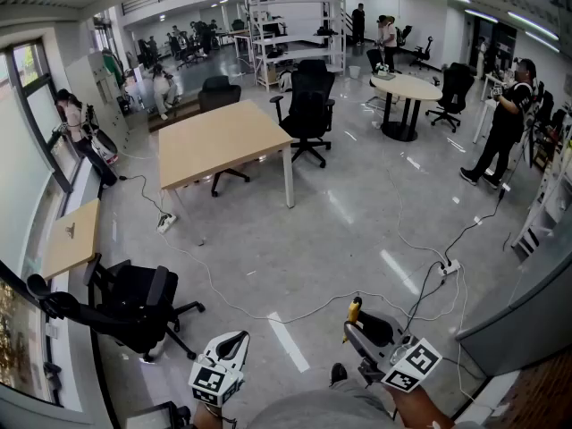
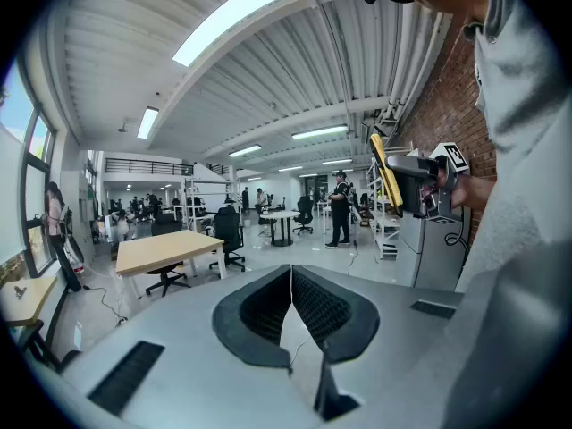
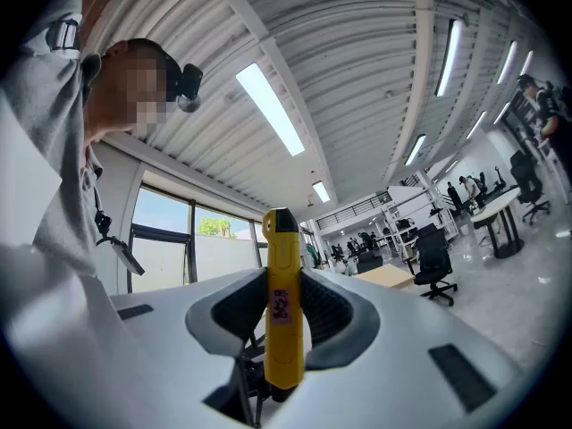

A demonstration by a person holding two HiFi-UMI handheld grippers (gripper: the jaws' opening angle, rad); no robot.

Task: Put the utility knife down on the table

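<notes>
Upward — right gripper (image 3: 284,280) clamps utility knife (image 3: 283,320).

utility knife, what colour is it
The utility knife is yellow with a black tip; it shows best in the right gripper view.

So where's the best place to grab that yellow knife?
Grip the utility knife mid-handle, jaws closing from either side onto its flat yellow faces, as the right gripper holds it now. The body is straight and slim there, and the black tip is left clear.
</notes>
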